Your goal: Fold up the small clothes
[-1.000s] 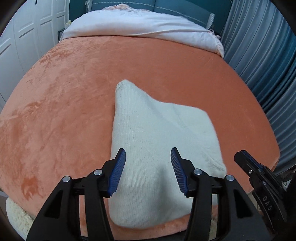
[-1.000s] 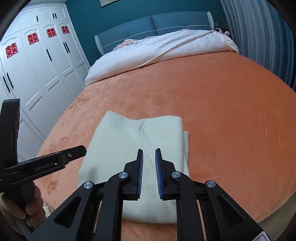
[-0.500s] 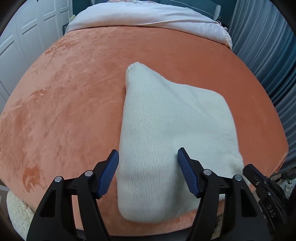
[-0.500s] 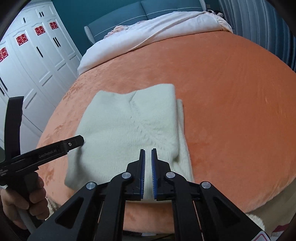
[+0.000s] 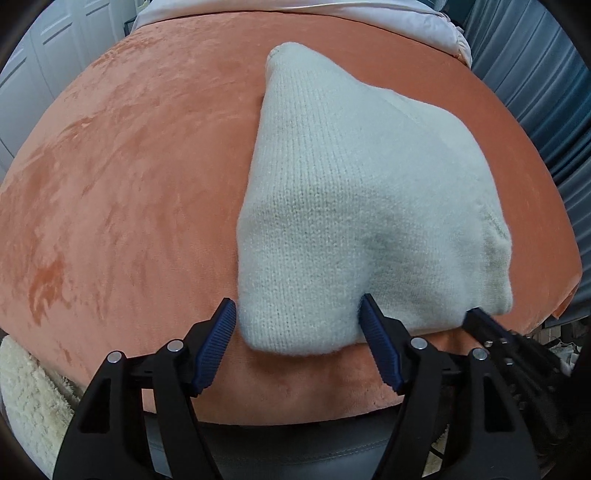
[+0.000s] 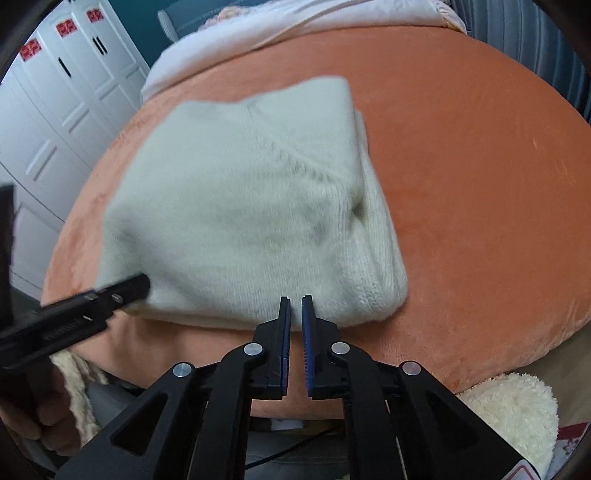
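Observation:
A cream knitted garment [image 5: 351,206] lies folded on the orange bed cover [image 5: 129,184], its near edge at the bed's front edge; it also shows in the right wrist view [image 6: 251,206]. My left gripper [image 5: 297,317] is open, its blue pads either side of the garment's near left corner, holding nothing. My right gripper [image 6: 296,306] is almost shut with a narrow gap, empty, just short of the garment's near edge. The left gripper's finger shows in the right wrist view [image 6: 122,291] at the garment's left corner. The right gripper's tip shows in the left wrist view [image 5: 491,325].
The orange cover [image 6: 480,166] drops off at the front edge. A white duvet [image 5: 295,7] lies at the bed's far end. White wardrobe doors [image 6: 55,110] stand left, grey curtains [image 5: 546,92] right. Cream fluffy rugs [image 6: 517,410] lie on the floor below.
Both grippers have dropped down and back to the garment's near edge at the front of the bed. The left stays open, the right stays nearly shut.

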Demonstrator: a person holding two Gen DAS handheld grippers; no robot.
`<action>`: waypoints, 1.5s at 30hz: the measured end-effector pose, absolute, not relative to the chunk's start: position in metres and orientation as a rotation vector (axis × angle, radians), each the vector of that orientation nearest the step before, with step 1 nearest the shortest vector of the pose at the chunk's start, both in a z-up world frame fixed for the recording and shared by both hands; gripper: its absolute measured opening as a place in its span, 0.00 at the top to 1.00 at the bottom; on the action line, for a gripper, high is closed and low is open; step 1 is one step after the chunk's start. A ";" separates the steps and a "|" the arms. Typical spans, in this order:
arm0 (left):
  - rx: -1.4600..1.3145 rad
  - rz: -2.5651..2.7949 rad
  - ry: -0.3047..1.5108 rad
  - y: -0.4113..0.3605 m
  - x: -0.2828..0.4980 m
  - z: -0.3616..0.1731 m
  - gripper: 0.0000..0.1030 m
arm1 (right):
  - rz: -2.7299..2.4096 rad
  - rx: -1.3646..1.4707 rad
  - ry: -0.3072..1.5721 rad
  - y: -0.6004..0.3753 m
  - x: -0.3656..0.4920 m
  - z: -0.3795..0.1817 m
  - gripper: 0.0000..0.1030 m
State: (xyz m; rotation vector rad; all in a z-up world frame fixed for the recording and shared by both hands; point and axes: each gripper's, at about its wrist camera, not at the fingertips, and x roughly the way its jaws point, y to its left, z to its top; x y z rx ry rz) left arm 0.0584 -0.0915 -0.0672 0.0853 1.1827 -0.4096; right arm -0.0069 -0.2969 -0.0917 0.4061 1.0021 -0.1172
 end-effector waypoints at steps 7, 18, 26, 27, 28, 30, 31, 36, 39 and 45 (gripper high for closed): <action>0.076 -0.411 1.180 -0.089 0.057 -0.066 0.35 | -0.105 0.452 0.925 -0.296 -0.020 -0.062 0.93; 0.029 -0.381 1.154 -0.050 0.051 -0.045 0.37 | -0.002 0.353 1.012 -0.253 0.033 -0.077 0.93; 0.025 -0.262 1.082 -0.007 0.067 -0.030 0.37 | 0.079 0.340 0.851 -0.225 0.035 -0.009 0.90; 0.019 -0.257 1.082 -0.005 0.069 -0.029 0.37 | 0.098 0.339 0.849 -0.219 0.042 -0.007 0.90; 0.009 -0.254 1.081 -0.003 0.070 -0.027 0.37 | 0.109 0.335 0.865 -0.213 0.052 -0.011 0.90; 0.002 -0.252 1.073 0.000 0.071 -0.023 0.37 | 0.122 0.307 0.951 -0.197 0.078 -0.038 0.90; 0.004 -0.249 1.070 0.002 0.072 -0.022 0.37 | 0.127 0.295 0.975 -0.193 0.084 -0.050 0.91; 0.007 -0.235 1.060 0.010 0.074 -0.020 0.36 | 0.125 0.332 0.935 -0.195 0.080 -0.026 0.92; 0.001 -0.227 1.074 0.009 0.079 -0.024 0.36 | 0.140 0.344 0.906 -0.196 0.085 -0.013 0.92; 0.006 -0.218 1.071 0.008 0.082 -0.023 0.36 | 0.161 0.264 0.953 -0.177 0.110 -0.040 0.96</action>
